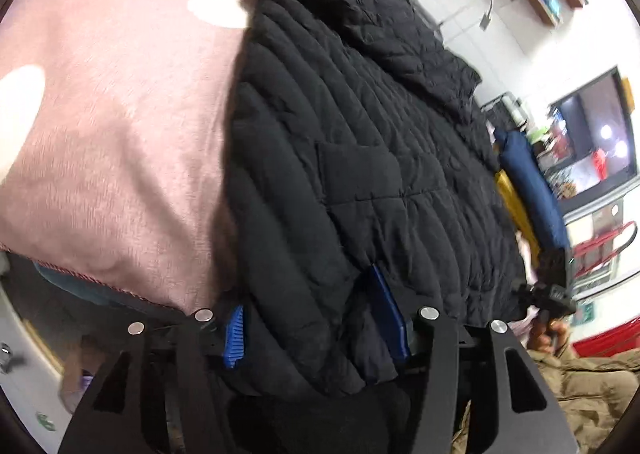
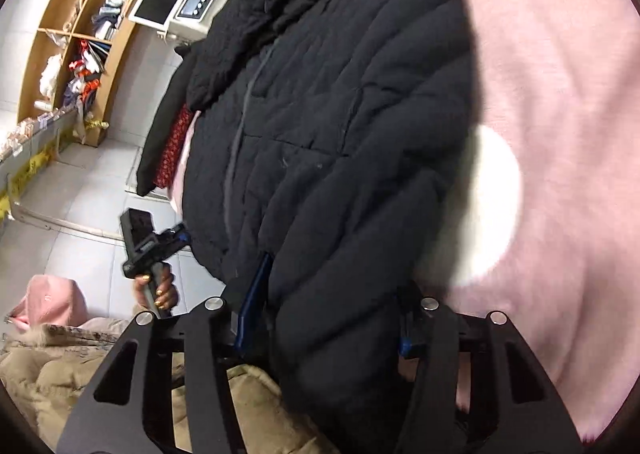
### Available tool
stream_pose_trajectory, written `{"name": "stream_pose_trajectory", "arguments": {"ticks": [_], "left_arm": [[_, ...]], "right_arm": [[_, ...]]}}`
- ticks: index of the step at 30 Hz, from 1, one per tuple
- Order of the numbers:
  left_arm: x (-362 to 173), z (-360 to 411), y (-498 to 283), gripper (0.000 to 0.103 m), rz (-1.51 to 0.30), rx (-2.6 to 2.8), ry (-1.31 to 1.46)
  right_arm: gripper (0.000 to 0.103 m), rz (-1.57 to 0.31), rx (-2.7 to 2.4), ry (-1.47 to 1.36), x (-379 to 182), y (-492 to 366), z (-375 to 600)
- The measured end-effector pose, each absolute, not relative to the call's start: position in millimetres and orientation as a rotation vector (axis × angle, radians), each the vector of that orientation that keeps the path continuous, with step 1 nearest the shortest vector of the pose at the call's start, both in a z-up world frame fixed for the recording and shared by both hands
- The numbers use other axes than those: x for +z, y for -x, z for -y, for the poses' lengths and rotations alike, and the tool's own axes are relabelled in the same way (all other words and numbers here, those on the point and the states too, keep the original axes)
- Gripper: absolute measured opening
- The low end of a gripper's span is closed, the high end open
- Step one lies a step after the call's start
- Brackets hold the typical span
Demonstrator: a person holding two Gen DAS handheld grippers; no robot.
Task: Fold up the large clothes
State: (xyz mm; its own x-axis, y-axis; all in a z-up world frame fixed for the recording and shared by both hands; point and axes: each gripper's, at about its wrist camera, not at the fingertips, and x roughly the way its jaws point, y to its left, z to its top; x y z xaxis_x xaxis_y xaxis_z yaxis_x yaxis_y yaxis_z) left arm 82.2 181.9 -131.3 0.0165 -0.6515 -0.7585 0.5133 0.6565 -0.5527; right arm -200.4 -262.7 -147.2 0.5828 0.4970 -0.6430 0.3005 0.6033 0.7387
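Note:
A black quilted puffer jacket (image 1: 360,133) lies spread on a pink blanket with white dots (image 1: 120,133). My left gripper (image 1: 312,326) sits at the jacket's near hem; the padded hem fills the gap between its blue pads (image 1: 236,334), which press into it. In the right wrist view the same jacket (image 2: 340,113) bulges between the fingers of my right gripper (image 2: 328,314), one blue pad (image 2: 252,294) against its side and the other mostly buried. A hand (image 2: 160,290) holds the other gripper's handle at the jacket's left edge.
A tan padded coat (image 2: 60,374) lies just below the grippers, beside a pink garment (image 2: 52,302). A wooden shelf unit (image 2: 80,33) stands on the white tiled floor (image 2: 80,193). A navy bundle (image 1: 528,181) and a dark screen (image 1: 592,133) sit beyond the jacket's far side.

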Motion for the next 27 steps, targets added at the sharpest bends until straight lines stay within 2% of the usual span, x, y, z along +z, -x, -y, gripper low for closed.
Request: {"name": "stream_pose_trajectory", "arguments": {"ticks": [1, 2, 3, 4, 6, 10, 14, 16, 22, 27], "left_arm": [[-128, -181, -80, 0.044, -1.266, -0.92, 0.114], [-126, -181, -79, 0.036, -1.267, -0.927, 0.103], [-123, -183, -79, 0.023, -1.268, -0.931, 0.096], [-118, -187, -79, 0.014, -1.269, -0.947, 0.106], [-106, -191, -77, 0.01, -1.255, -0.991, 0.126], [-62, -196, -59, 0.007, -1.159, -1.149, 0.083], [-27, -207, -31, 0.007, -1.058, -1.336, 0.003], [-31, -211, -25, 0.007, -1.072, -1.336, -0.006], [-77, -196, -35, 0.007, -1.217, -1.218, -0.036], [-43, -185, -55, 0.007, -1.097, -1.182, 0.064]], "right_arm": [[0.048, -0.987, 0.135, -0.94, -145, 199, 261], [0.032, -0.995, 0.134, -0.928, -143, 198, 259], [0.024, -1.001, 0.144, -0.929, -142, 199, 258], [0.019, -0.994, 0.163, -0.933, -138, 203, 258], [0.015, -0.963, 0.191, -0.919, -123, 211, 260], [0.012, -0.885, 0.277, -0.928, -81, 230, 261], [0.012, -0.892, 0.388, -0.849, -45, 257, 245], [0.012, -0.936, 0.368, -0.811, -47, 268, 240], [0.012, -0.967, 0.306, -0.957, -90, 261, 243], [0.012, -0.911, 0.36, -0.919, -63, 238, 252]]}}
